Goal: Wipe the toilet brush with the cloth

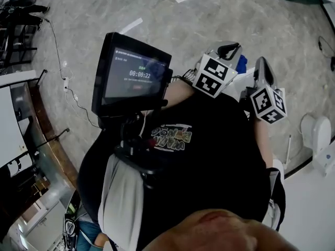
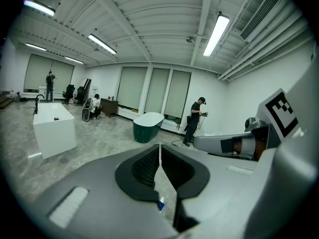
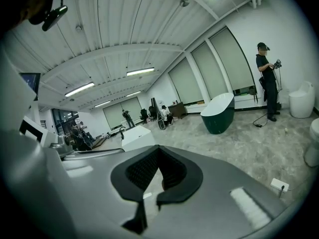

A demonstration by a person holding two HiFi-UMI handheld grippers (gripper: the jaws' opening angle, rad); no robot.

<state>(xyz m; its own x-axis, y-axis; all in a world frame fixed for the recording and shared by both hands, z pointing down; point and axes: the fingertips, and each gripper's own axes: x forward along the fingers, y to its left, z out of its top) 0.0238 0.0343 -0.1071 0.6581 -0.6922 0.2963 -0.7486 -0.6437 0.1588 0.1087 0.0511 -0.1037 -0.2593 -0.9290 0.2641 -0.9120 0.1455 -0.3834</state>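
No toilet brush or cloth shows clearly in any view. In the head view my left gripper [image 1: 224, 54] and right gripper [image 1: 262, 71] are held side by side in front of the person's dark shirt, their marker cubes facing the camera. A small blue patch [image 1: 241, 63] lies between them; I cannot tell what it is. In the left gripper view the jaws of the left gripper [image 2: 159, 146] meet with nothing between them, and a blue speck [image 2: 160, 204] shows below the gap. The right gripper [image 3: 158, 149] is likewise shut and empty, pointing across the room.
A black screen [image 1: 132, 73] is mounted at the person's chest. A white toilet [image 1: 320, 132] and a thin white rod [image 1: 288, 148] stand at the right. A dark green bathtub [image 2: 147, 126], a white tub [image 2: 54, 126] and a standing person [image 2: 193, 120] are across the marble floor.
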